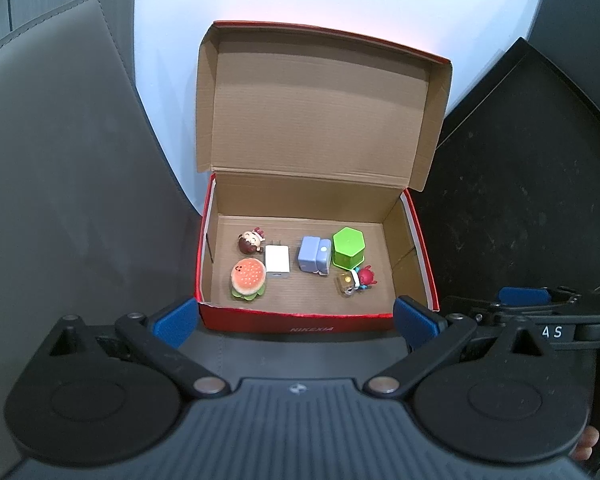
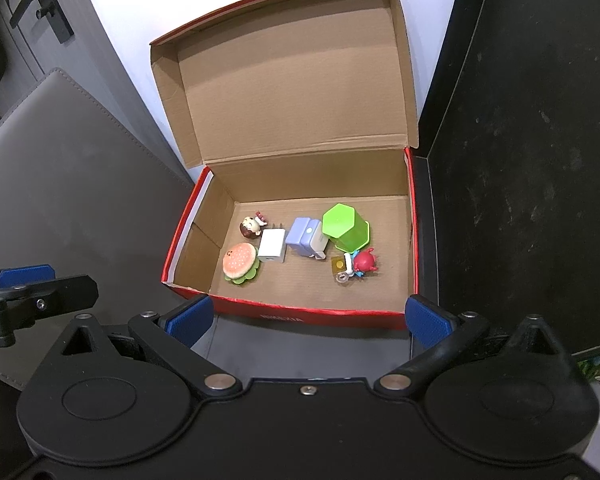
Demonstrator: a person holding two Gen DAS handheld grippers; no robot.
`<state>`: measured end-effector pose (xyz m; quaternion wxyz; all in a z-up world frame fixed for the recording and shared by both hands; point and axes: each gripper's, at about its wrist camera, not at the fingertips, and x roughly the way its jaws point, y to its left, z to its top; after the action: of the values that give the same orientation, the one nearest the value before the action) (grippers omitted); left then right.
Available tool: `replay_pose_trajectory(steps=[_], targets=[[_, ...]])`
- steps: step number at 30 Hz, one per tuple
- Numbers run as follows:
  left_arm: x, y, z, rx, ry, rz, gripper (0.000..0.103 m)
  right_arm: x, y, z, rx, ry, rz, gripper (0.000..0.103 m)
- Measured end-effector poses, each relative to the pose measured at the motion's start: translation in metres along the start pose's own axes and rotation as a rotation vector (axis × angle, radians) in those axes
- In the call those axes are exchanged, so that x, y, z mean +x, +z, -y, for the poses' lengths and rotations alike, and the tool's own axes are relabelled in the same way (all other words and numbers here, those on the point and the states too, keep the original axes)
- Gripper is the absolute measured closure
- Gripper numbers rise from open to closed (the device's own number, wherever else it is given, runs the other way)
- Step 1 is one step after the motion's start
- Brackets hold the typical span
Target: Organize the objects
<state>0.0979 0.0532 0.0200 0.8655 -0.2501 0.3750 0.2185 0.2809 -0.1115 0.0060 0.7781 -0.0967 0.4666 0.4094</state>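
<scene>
A red cardboard box (image 1: 300,322) (image 2: 320,314) stands open with its lid up. Inside lie a burger toy (image 1: 248,279) (image 2: 241,266), a white charger (image 1: 277,262) (image 2: 272,245), a small doll head (image 1: 251,240) (image 2: 251,226), a blue-grey block (image 1: 314,254) (image 2: 306,240), a green hexagonal cup (image 1: 349,248) (image 2: 346,228) and a red figure with a key ring (image 1: 358,279) (image 2: 356,266). My left gripper (image 1: 296,322) is open and empty just in front of the box. My right gripper (image 2: 308,320) is open and empty there too.
A grey leather mat (image 1: 80,180) (image 2: 60,184) lies to the left. A black surface (image 1: 520,180) (image 2: 520,160) lies to the right. A white wall stands behind the box. The other gripper shows at each view's edge (image 1: 540,312) (image 2: 28,296).
</scene>
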Motion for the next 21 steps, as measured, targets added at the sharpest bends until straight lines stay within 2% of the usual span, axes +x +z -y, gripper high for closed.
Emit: replay_pose_trajectory(steps=[21], targets=[[0.0013, -0.0028, 0.0037, -0.010, 0.018, 0.010, 0.000, 0.0006, -0.0020, 0.0014, -0.007, -0.014, 0.007, 0.000]])
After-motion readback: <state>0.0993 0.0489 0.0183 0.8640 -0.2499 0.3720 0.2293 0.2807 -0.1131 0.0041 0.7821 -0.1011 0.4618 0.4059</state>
